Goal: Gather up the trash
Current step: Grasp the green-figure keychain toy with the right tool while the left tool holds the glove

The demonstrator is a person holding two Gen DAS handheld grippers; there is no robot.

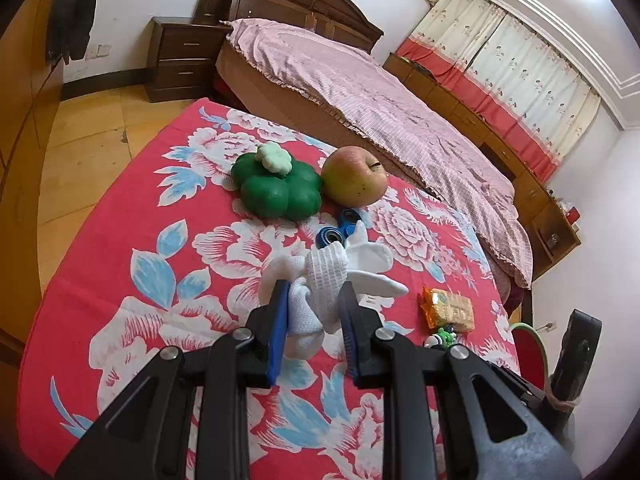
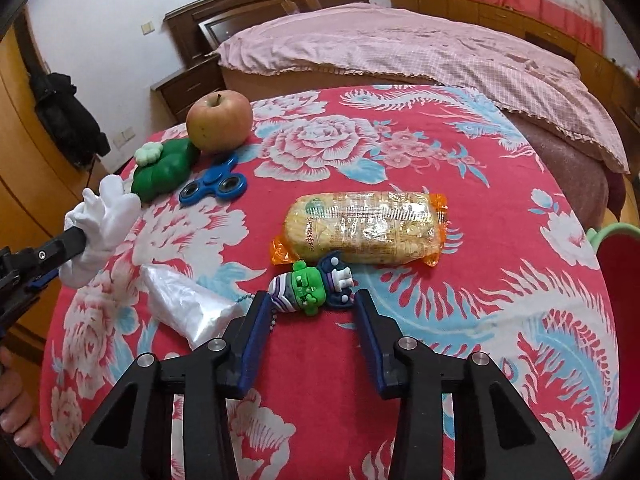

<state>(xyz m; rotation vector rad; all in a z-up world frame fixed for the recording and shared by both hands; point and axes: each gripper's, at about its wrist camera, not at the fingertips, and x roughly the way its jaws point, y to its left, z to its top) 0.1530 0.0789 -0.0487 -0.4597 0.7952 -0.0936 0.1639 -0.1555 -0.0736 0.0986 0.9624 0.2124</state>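
Covering table, red floral cloth (image 2: 460, 280), pink bed (image 2: 400, 48) behind

Apple (image 2: 219, 121) behind spinner (image 2: 214, 186); cracker pack (image 2: 362, 228) right.

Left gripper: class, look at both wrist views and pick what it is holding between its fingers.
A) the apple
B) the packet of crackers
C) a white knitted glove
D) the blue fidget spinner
C: the left gripper is shut on the white glove, whose cloth bunches between the blue pads, while the apple, the fidget spinner and the cracker packet all lie on the floral cloth.
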